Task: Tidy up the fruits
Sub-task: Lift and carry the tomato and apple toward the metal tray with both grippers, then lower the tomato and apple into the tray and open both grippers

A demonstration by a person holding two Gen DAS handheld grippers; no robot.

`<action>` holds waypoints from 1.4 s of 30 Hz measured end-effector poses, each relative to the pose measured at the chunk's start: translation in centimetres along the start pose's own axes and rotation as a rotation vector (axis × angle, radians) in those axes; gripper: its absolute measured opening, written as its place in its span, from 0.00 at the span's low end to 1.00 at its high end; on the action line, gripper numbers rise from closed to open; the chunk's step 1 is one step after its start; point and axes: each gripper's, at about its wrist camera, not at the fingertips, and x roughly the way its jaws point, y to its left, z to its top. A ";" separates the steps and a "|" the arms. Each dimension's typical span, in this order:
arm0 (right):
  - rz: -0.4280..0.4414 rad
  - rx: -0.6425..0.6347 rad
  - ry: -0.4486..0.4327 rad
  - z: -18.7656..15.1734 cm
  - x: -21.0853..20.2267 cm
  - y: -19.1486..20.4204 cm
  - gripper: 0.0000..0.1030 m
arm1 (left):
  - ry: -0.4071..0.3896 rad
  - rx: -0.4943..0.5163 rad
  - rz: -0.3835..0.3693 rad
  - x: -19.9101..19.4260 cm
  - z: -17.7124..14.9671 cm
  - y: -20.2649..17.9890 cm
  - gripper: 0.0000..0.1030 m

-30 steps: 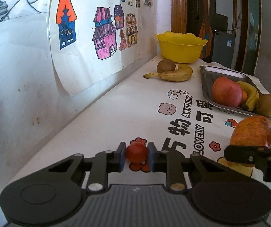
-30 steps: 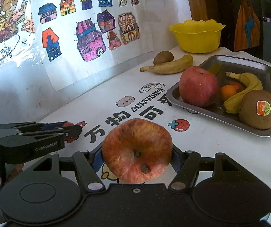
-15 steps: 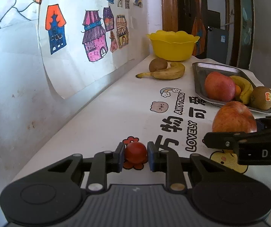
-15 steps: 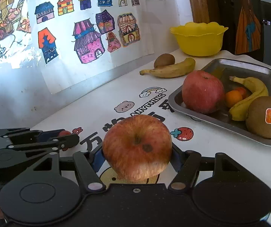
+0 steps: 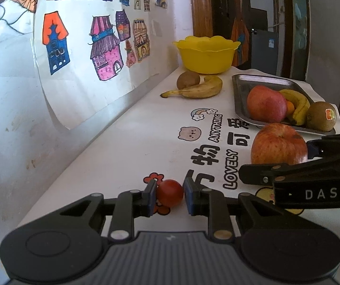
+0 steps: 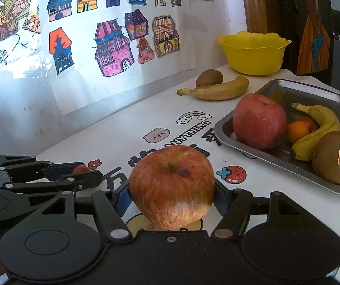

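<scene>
My left gripper (image 5: 170,196) is shut on a small red tomato (image 5: 170,192), held just above the white printed tablecloth. My right gripper (image 6: 172,198) is shut on a large red-yellow apple (image 6: 172,185), which also shows in the left wrist view as the apple (image 5: 277,144) to the right of the tomato. Ahead on the right stands a metal tray (image 6: 279,155) holding a red apple (image 6: 258,121), a banana (image 6: 319,128), an orange (image 6: 296,130) and a stickered kiwi (image 6: 336,158). The left gripper (image 6: 86,175) appears at the left of the right wrist view.
A loose banana (image 5: 196,90) and a kiwi (image 5: 188,79) lie near the wall, in front of a yellow bowl (image 5: 206,55). The wall with drawings of houses (image 5: 103,47) runs along the left. The table's right edge is just beyond the tray.
Both grippers have moved forward and up with their fruit; the tray and bowl look nearer. The apple has tipped so its stem end faces up.
</scene>
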 end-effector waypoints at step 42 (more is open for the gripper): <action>-0.194 0.173 -0.254 5.5 -6.6 -16.8 0.67 | -0.192 -0.052 -0.390 7.6 16.3 -9.5 0.24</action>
